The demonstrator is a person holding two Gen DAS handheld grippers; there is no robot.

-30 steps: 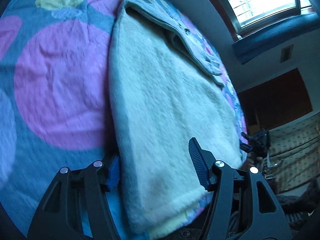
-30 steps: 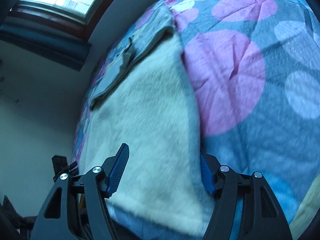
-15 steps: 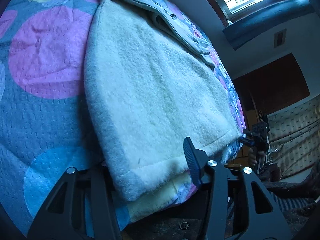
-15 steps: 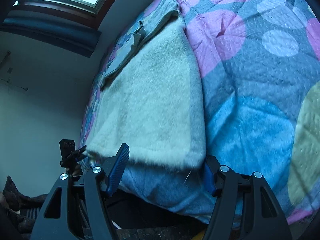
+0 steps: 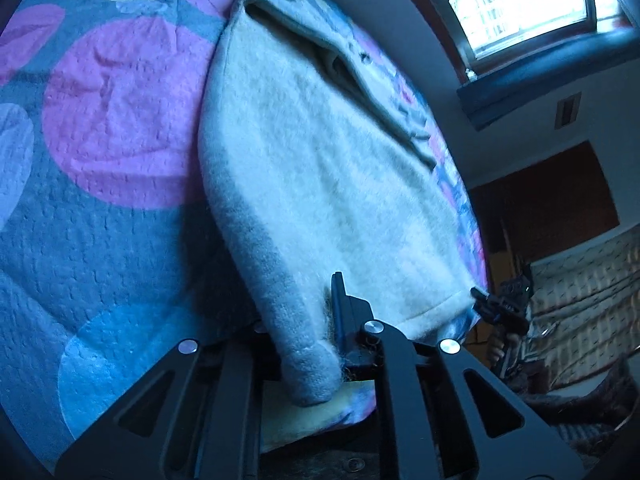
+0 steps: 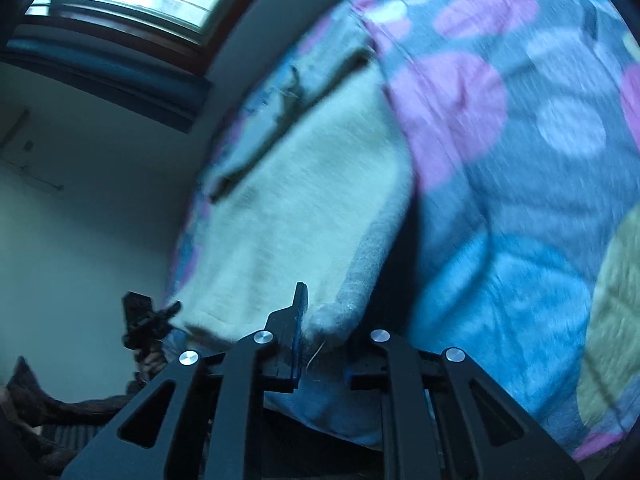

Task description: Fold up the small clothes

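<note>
Left gripper (image 5: 316,344): closing, pinching hem corner of fuzzy cream-grey fleece garment (image 5: 320,184)
Right gripper (image 6: 324,328): closing, pinching opposite hem corner
Garment: centre frame, over polka-dot quilt (image 5: 100,240)

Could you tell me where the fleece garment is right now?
The fleece garment lies on the spotted quilt near the window-side edge, its near hem corners pinched by the closing left gripper and right gripper.

Your left gripper (image 5: 320,320) and right gripper (image 6: 320,320) are built alike: matte black angular linkage arms with triangular cut-outs, round silver screws at the pivots, and slim ribbed blue pads lining the black fingers.
</note>
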